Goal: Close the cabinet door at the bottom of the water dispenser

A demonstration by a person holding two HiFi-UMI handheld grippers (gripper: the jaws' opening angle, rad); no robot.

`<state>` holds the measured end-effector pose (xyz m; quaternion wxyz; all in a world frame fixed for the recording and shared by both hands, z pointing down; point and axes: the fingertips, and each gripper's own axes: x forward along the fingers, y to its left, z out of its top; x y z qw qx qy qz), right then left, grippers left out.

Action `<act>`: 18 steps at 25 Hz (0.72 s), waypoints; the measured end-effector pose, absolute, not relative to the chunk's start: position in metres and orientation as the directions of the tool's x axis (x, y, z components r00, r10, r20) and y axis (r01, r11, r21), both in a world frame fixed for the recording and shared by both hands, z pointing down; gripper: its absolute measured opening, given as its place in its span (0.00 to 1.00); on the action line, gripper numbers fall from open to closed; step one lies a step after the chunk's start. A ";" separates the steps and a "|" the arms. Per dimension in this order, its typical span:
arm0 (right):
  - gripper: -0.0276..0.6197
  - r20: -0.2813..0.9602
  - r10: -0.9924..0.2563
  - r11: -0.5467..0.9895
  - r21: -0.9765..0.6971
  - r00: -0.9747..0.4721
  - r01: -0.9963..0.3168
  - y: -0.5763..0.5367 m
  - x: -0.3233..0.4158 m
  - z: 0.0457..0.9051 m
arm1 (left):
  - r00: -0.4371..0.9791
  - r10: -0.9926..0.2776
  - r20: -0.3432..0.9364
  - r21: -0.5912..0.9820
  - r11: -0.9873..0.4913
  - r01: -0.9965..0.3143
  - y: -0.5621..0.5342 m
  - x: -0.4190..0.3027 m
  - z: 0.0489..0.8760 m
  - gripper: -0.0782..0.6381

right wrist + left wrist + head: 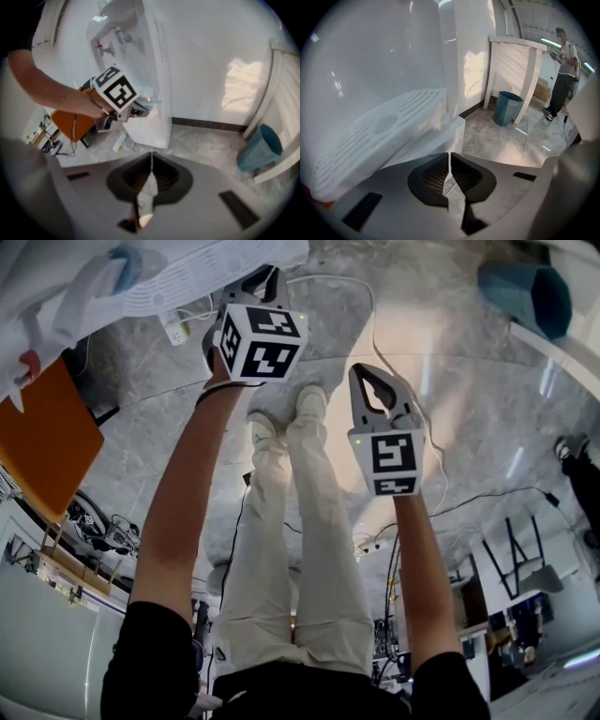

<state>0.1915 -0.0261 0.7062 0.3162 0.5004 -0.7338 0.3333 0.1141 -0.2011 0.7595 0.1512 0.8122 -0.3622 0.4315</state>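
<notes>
Glossy grey marble floor spreads ahead of the right tongs to a white wall with dark skirting. Ahead and right of the left tongs, a teal bin stands just beside a white frame; a ceiling tube light glows beyond

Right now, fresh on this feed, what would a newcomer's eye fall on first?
The white water dispenser dominates the right gripper view, with the left gripper, shut and empty, and its marker cube close before it. An orange panel, possibly the open door, juts out low at its left; a teal bin stands right by the wall.
</notes>
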 end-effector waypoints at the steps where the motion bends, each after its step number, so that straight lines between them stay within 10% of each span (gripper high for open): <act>1: 0.10 0.798 -0.525 0.277 -0.171 -0.298 -0.946 -0.027 0.193 0.706 | 0.362 -0.463 0.809 -0.069 -0.686 -0.724 -0.202 0.114 0.760 0.14; 18: 0.10 0.797 -0.530 0.275 -0.164 -0.291 -0.947 -0.029 0.193 0.707 | 0.349 -0.472 0.809 -0.070 -0.668 -0.741 -0.206 0.116 0.767 0.20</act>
